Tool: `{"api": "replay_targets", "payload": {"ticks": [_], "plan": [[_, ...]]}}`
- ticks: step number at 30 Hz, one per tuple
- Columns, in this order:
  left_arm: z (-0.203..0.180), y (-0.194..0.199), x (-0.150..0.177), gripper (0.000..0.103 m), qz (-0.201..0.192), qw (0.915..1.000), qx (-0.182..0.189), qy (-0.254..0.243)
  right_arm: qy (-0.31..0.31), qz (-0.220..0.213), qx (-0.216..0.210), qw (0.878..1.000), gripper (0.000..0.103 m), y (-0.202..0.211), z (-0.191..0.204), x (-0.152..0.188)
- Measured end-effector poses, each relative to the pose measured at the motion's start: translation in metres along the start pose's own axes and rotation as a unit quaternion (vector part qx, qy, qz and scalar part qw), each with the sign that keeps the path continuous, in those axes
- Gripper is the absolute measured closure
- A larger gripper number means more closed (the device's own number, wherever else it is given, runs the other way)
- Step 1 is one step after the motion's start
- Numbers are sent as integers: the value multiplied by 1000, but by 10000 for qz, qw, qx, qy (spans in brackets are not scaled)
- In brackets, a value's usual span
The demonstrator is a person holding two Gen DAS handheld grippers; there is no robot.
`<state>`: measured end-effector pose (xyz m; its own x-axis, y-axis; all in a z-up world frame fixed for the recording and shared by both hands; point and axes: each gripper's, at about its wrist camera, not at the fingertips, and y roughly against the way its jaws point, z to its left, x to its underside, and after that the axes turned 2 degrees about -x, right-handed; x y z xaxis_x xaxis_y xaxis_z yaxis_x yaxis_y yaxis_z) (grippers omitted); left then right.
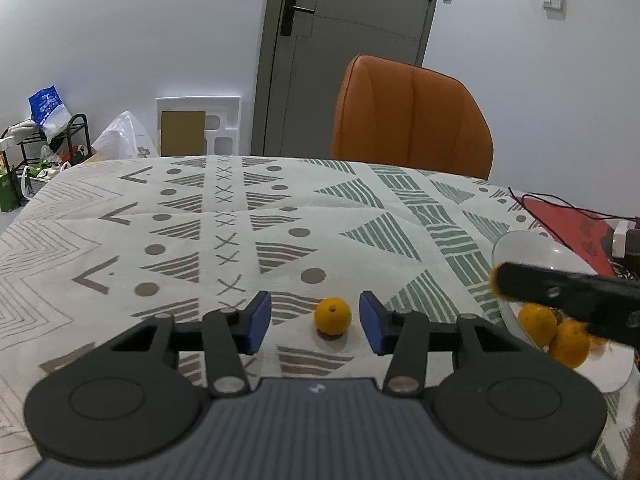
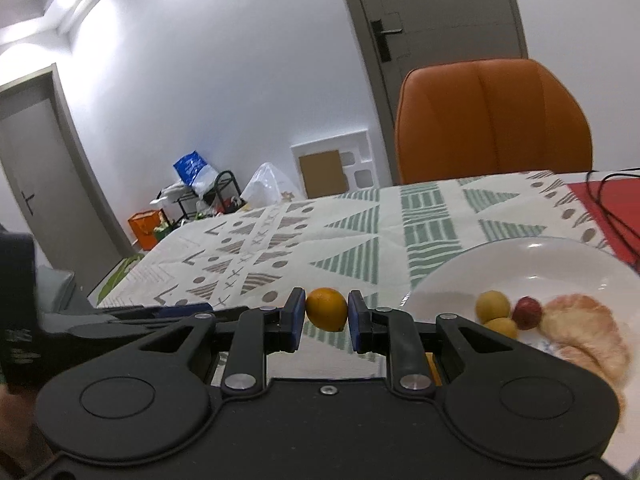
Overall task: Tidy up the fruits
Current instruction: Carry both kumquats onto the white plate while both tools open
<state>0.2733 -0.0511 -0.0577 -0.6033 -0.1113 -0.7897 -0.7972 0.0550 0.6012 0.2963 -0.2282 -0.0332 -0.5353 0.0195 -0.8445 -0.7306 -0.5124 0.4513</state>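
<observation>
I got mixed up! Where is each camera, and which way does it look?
Left wrist: sits on the left gripper, open, facing a small orange fruit on the patterned tablecloth.
Right wrist: sits on the right gripper, which grips another orange fruit beside the white plate.
Both show the orange chair and grey door.

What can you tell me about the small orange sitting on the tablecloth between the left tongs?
The small orange is round, bright and smooth-skinned, with a dark stem dimple facing the camera. It rests alone on the patterned tablecloth, casting a small shadow beneath. It lies between the blue pads of the open left tongs, nearer the right-hand pad, touching neither. The white plate lies off to its right.
</observation>
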Motion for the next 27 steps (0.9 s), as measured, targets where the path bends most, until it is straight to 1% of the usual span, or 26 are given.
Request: {"api": "replay_targets", "payload": {"ticks": [3,5,8,12,19,27], "plan": [[-5,-12,2,67,128,9999,5,-58,-70,-112,82,9999,82,13,-7,-1],[-8,-19,4,82,202,9998,-18,-91,-84,-173,145,9997,82,21,-11,-1],[-12,-19,6,82,172,9997,-75,-133,-116,-239,248,9993,82,30,-17,0],[-16,-13,6,82,139,9998,32,-147,-186,-270,360,9988,82,36,-22,3],[-24,4,4,82,-1,9997,201,-155,-249,-334,427,9982,82,48,-25,7],[-41,19,2,82,-161,9989,395,-205,-354,-401,594,9968,82,67,-35,14]]}}
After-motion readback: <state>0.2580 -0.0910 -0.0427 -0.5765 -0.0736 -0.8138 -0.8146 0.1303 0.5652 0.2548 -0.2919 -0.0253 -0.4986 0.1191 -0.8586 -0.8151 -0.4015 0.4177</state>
